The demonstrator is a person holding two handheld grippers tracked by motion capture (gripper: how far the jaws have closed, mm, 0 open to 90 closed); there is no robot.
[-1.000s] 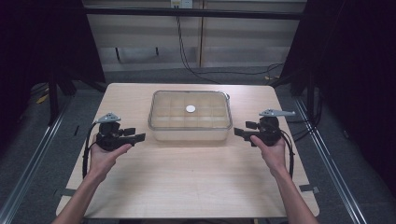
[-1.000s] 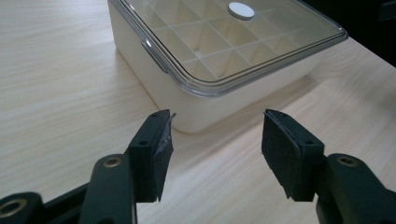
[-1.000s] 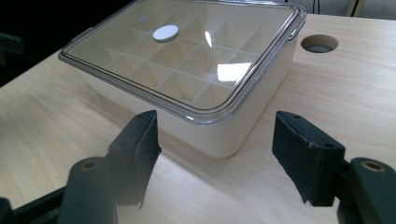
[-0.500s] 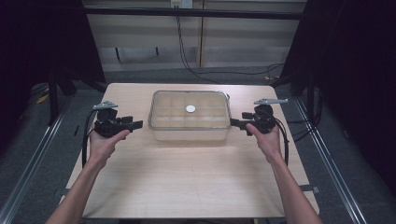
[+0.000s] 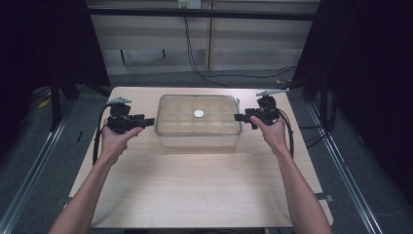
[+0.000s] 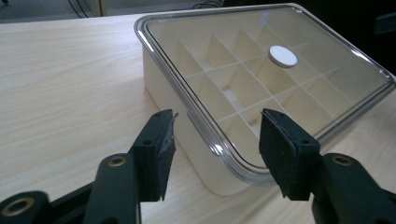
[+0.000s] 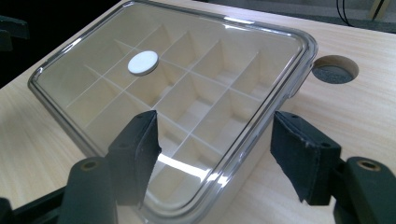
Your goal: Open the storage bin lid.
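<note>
The left gripper (image 5: 146,120) stands with its jaws apart at the left end of the clear-lidded divided box (image 5: 198,127), empty. The right gripper (image 5: 239,117) stands likewise open at the right end; its jaws have just been closing a little, with the lid's edge between them but not pressed. The box sits mid-table (image 5: 195,195), a white disc (image 5: 198,113) on its lid.

The box (image 5: 198,134) is cream, split inside by a grid of cream dividers, under a clear lid (image 5: 185,117) with a white round disc (image 5: 198,113) on it. The tabletop (image 5: 195,190) is pale wood with fine grain. Both the left gripper (image 5: 149,120) and the right gripper (image 5: 239,117) are black, with brass-coloured rivets.
</note>
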